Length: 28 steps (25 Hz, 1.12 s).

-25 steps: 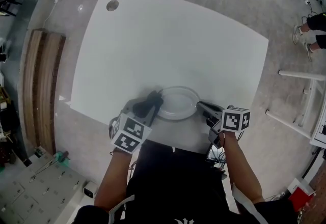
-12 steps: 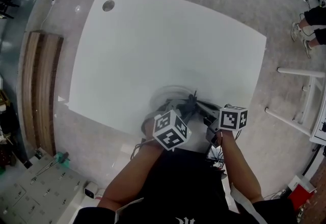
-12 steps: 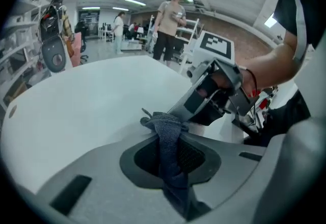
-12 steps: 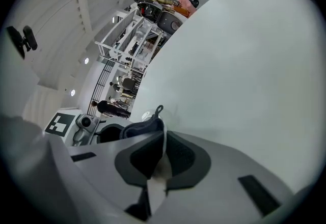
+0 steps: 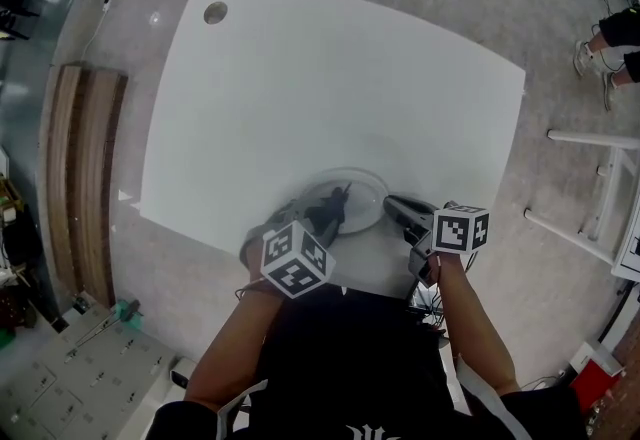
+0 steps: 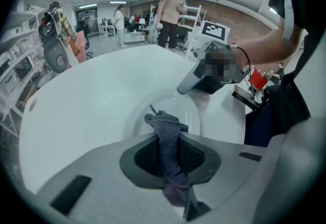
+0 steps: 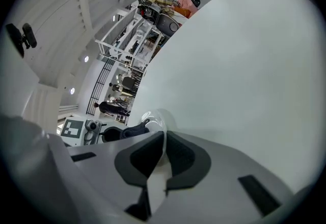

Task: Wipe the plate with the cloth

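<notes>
**Finishes around the plate**

Your plate [image 6: 191,116] looks glossy, smooth and white. The cloth [image 6: 165,129] over it is a dark grey, coarse knit. The surface [image 5: 330,78] under the plate is smooth, faintly shiny white. Your left hand-held gripper [image 6: 170,141] looks like matt grey plastic.

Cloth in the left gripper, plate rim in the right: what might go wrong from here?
The cloth is pinched into a narrow bunch in the left gripper, so bare jaw tips may scrape the plate. The plate lies near the table edge, held only at its rim by the right gripper; a push might slip it off.
</notes>
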{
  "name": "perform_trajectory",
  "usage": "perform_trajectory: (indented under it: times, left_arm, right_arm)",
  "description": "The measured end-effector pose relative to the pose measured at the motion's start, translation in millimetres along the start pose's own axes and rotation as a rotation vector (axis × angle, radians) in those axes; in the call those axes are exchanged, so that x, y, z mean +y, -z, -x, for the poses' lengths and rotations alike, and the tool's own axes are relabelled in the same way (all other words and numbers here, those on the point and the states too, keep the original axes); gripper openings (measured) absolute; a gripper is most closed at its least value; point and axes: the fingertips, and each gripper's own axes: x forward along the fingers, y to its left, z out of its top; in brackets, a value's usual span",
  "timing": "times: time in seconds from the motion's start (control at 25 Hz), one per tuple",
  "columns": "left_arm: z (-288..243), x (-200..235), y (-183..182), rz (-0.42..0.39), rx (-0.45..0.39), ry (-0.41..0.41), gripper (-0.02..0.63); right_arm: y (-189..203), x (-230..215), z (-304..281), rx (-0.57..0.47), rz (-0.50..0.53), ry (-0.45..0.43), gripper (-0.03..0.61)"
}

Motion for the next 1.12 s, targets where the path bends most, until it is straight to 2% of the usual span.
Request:
perform_trajectory:
  times: [0.16,0.36,0.44,0.52,0.6,0.68,0.8,0.88,0.96,1.12]
  left_arm:
    - [20,24,19,0.045,0.005,-0.064,0.051]
    - [46,50,35,0.027,0.009,-0.173,0.051]
    - [54,58,37,0.055,0.003,-0.200,0.051]
    - [60,53,22,0.125,-0.068,-0.166,0.051]
    - [57,32,-13,0.185,-0.175,-0.070,0.051]
    - [41,2,-48,0.158,-0.228,0.024,0.051]
    - [-2,-34,-79,0.029,-0.190,0.105,0.051]
    - [-26,-41,-82,-0.029,-0.132,0.118,0.051]
    - [-36,-35,-78,-0.051,-0.107,0.110,0.051]
    - [-37,-17,-68,-0.037,-0.116,0.082,0.051]
  right_arm:
    - [1,0,-1,0.001,0.000,-0.001,0.018]
    - [2,1,0,0.006,0.002,0.003,0.018]
    - [2,1,0,0.006,0.002,0.001,0.018]
    - [1,1,1,0.000,0.000,-0.004,0.018]
    - [0,0,2,-0.006,-0.002,-0.005,0.018]
    - [0,0,3,-0.010,-0.003,-0.004,0.018]
    - [1,0,3,-0.015,-0.009,-0.003,0.018]
    - [0,0,3,-0.019,-0.014,-0.004,0.018]
    - [-1,0,2,-0.026,-0.021,-0.007,0.018]
    - [-2,-2,0,-0.029,-0.017,-0.008,0.018]
